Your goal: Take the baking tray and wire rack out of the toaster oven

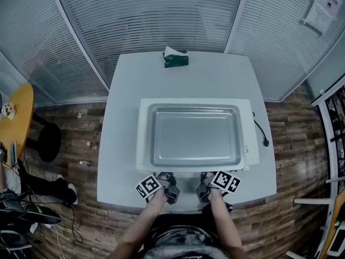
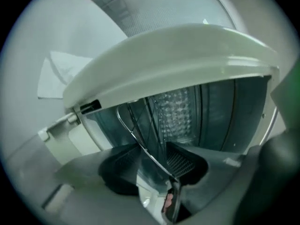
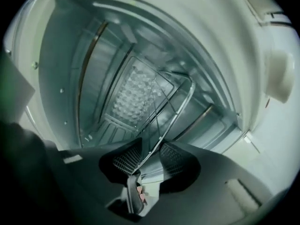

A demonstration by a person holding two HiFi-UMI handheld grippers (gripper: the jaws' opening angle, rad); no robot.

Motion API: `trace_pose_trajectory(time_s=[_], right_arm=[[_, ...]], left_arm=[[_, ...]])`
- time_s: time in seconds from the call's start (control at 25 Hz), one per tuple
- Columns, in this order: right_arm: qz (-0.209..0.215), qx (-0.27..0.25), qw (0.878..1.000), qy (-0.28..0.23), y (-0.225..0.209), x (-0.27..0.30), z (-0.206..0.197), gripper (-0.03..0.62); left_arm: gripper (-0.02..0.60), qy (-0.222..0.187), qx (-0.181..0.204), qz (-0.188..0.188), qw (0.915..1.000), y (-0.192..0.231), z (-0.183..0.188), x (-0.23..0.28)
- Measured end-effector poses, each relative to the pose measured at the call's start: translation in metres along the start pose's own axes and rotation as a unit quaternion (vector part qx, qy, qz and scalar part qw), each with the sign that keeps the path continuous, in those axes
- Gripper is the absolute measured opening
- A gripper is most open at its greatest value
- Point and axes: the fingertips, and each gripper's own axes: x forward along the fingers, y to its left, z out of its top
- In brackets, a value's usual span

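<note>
The baking tray (image 1: pixel 194 136) is lying flat on top of the toaster oven (image 1: pixel 141 144), which is standing toward the near edge of the table (image 1: pixel 121 101), so we are counting that half of the job as done. The wire rack (image 3: pixel 174 108) is sitting inside the oven cavity, and drawing it out is what we are judging to be left. We are holding both grippers side by side at the oven's open front, by the table's near edge, with the tips aimed slightly downward into the cavity. Our left gripper (image 2: pixel 152 162) is rolled, so the rack's front wire is crossing it at a slant, and its jaws are standing apart around that wire. Our right gripper (image 3: pixel 149 157) is straddling the same wire more narrowly, and its pads do not appear to be pressing on it yet.
</note>
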Motion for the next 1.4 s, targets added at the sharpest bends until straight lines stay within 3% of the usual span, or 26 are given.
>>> trace_pose_trajectory(time_s=[0.12,0.28,0.48,0.72,0.92,1.4], right_arm=[[0.008,0.011,1.000,-0.003,-0.002,0.000,-0.002,0.078],[0.021,0.008,1.000,-0.008,0.002,0.002,0.000,0.041],[0.042,0.021,0.999,-0.023,0.007,-0.003,0.001,0.027],[0.065,0.004,0.997,-0.046,0.025,-0.021,-0.006,0.022],[0.068,0.007,0.996,-0.057,0.028,-0.043,-0.022,0.023],[0.084,0.041,0.993,-0.077,0.038,-0.085,-0.049,0.029]], left_arm=[[0.103,-0.028,-0.051,-0.030,0.9979,0.003,0.004,0.002],[0.061,-0.031,-0.043,-0.032,0.9981,0.006,0.004,0.002],[0.048,-0.040,-0.059,-0.055,0.9959,0.001,0.004,-0.002],[0.044,-0.037,-0.041,-0.101,0.9934,-0.013,0.001,-0.020],[0.043,-0.006,-0.040,-0.099,0.9942,-0.015,-0.015,-0.044],[0.032,0.009,-0.035,-0.121,0.9920,-0.032,-0.035,-0.085]])
